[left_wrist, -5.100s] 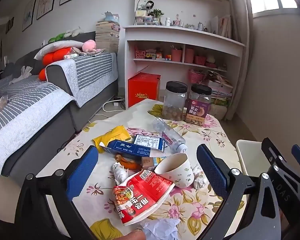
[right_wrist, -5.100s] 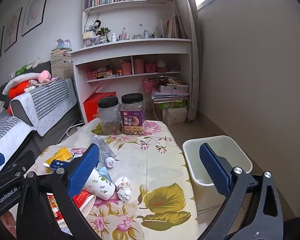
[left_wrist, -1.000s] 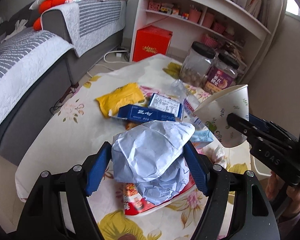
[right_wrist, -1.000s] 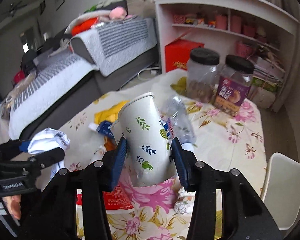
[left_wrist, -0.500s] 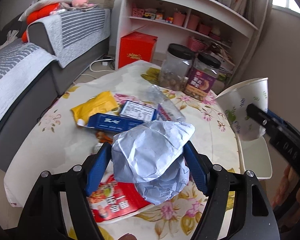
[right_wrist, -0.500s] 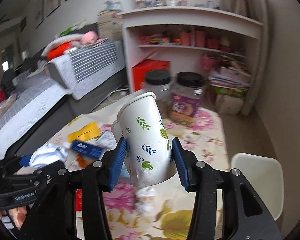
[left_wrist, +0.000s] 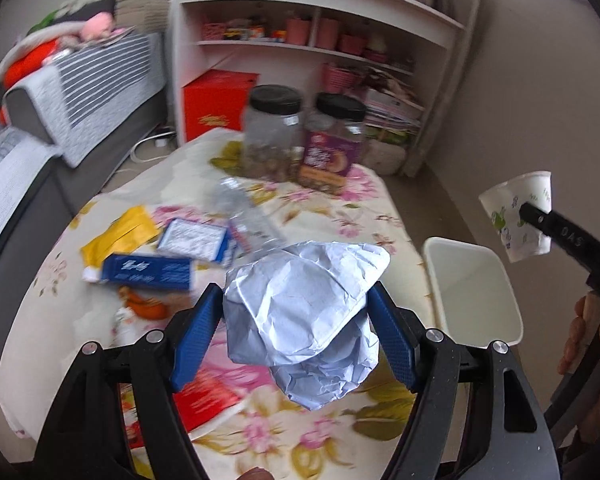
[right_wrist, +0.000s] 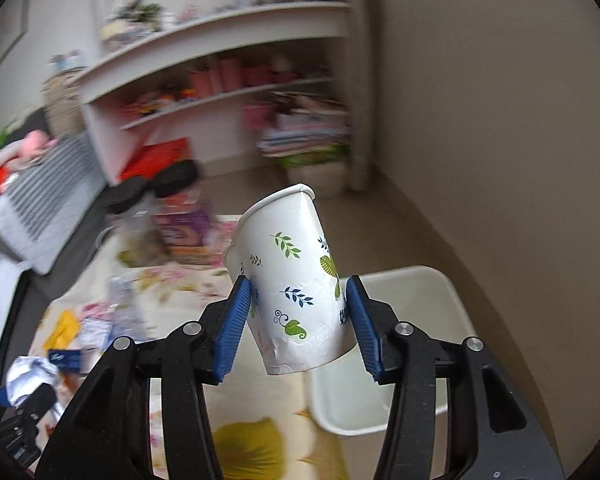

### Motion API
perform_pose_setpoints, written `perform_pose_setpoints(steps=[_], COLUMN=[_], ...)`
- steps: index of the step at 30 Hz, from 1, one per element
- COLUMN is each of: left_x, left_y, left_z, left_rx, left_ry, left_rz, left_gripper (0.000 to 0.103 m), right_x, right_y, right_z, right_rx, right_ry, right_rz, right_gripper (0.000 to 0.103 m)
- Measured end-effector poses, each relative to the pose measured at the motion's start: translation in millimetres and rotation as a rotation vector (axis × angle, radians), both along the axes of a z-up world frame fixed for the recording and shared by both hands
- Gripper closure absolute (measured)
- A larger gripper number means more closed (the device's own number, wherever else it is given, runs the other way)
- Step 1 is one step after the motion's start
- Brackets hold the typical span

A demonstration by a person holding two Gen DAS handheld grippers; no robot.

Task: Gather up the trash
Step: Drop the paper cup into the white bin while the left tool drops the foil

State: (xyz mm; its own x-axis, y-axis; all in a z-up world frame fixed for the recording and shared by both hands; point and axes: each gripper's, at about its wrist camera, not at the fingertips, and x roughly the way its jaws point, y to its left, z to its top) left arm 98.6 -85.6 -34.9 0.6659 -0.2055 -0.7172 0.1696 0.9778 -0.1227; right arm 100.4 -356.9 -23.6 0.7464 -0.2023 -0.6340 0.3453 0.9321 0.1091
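Note:
My left gripper is shut on a crumpled ball of white paper and holds it above the floral table. My right gripper is shut on a white paper cup with leaf prints, held over the white trash bin. The cup and the bin also show at the right of the left wrist view. On the table lie a yellow wrapper, a blue box, a plastic bottle and a red packet.
Two black-lidded jars stand at the table's far end. A white shelf unit and a red box are behind it. A grey sofa with striped covers runs along the left. A wall is close on the right.
Both grippers have swung right toward the bin. The cup now hangs over the bin; the paper ball stays over the table.

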Motion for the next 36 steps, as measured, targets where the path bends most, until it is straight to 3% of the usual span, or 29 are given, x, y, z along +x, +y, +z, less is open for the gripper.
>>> perform_pose_setpoints(steps=[4, 5, 6, 8, 12, 26, 30, 36], left_x=[9.0, 12.7, 13.7, 18.0, 24.3, 52.0, 58.3, 55.2], left_y=[-41.4, -56.9, -65.4, -91.1, -136.4, -243.5, -245.8, -231.0], left_z=[9.1, 11.3, 11.9, 13.6, 13.7, 1.3, -0.8, 5.7], left_rx=[-0.014, -0.017, -0.019, -0.023, -0.017, 0.006, -0.002, 0.041], left_ry=[-0.008, -0.009, -0.009, -0.006, 0.002, 0.081, 0.094, 0.032], left_rz=[-0.066, -0.088, -0.100, -0.135, -0.197, -0.337, -0.331, -0.311], left_gripper=[0.031, 0.031, 0.031, 0.031, 0.031, 0.025, 0.021, 0.018], right_x=[-7.2, -10.2, -13.1, -24.9, -41.0, -85.3, -87.0, -83.2], right_y=[-30.8, -38.8, -44.4, -57.0, -83.5, -139.2, -140.9, -126.7], right_z=[-1.8, -0.8, 0.7, 5.6, 13.2, 25.0, 25.5, 28.2], right_rx=[0.013, 0.011, 0.009, -0.004, -0.022, -0.068, -0.080, -0.156], right_ry=[0.029, 0.028, 0.024, -0.002, -0.028, -0.056, -0.054, -0.057], right_rz=[-0.086, -0.110, -0.132, -0.206, -0.295, -0.529, -0.564, -0.551], right_gripper=[0.053, 0.047, 0.034, 0.022, 0.017, 0.007, 0.007, 0.007])
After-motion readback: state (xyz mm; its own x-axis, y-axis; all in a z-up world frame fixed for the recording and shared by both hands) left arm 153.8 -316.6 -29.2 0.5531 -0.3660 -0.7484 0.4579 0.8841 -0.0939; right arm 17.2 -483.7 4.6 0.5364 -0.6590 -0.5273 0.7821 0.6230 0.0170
